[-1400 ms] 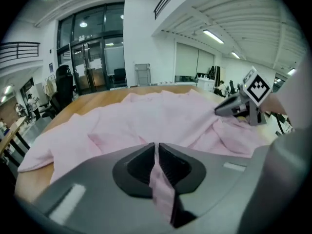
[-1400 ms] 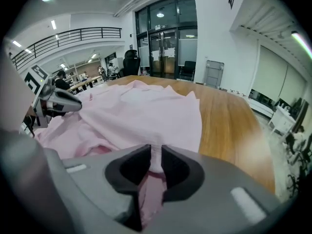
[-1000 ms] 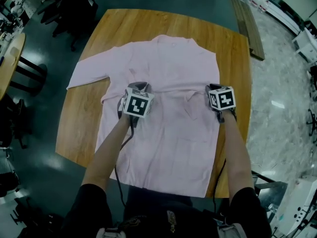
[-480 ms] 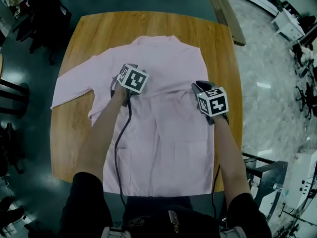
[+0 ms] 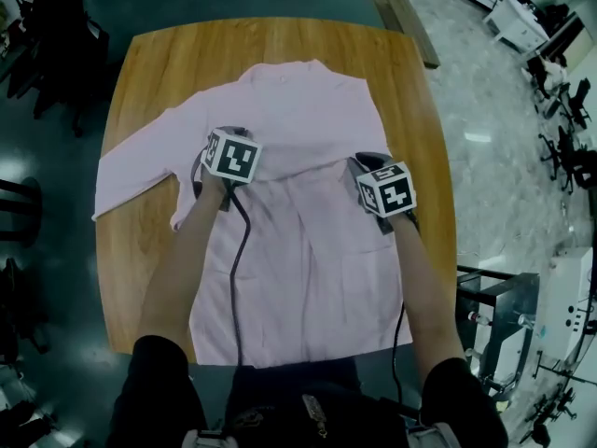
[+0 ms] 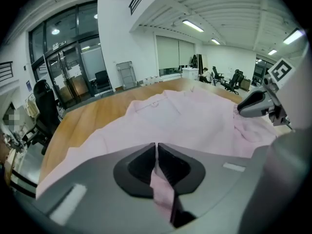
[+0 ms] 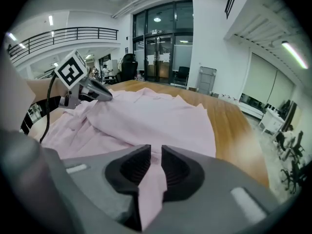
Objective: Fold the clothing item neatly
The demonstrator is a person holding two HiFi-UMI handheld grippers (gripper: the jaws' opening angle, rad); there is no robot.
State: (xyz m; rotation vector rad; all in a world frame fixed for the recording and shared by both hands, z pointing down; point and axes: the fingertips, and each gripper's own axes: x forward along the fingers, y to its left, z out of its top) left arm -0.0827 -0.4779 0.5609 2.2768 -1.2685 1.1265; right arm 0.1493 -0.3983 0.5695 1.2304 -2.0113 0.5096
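Head view: a pink shirt [image 5: 308,259] is laid out flat on the wooden bench [image 5: 149,73]. Its collar [image 5: 284,75] is turned toward the top of the frame, and one sleeve [image 5: 140,168] is stretched out to the left. The hem is seen at the lower edge of the bench.

Left gripper [image 6: 157,152]: the jaws have just been closing and are now clenched almost together. A narrow fold of the pink shirt is pinched between them, and the strip runs down the centre of the left gripper view. In the head view this gripper is placed over the shirt's left side, near the root of the sleeve.

Right gripper [image 7: 155,156]: the jaws are set close, and a fold of the same fabric is gripped in the slim gap. The rest of the shirt is spread beyond them, raised in soft ridges between the two grippers.
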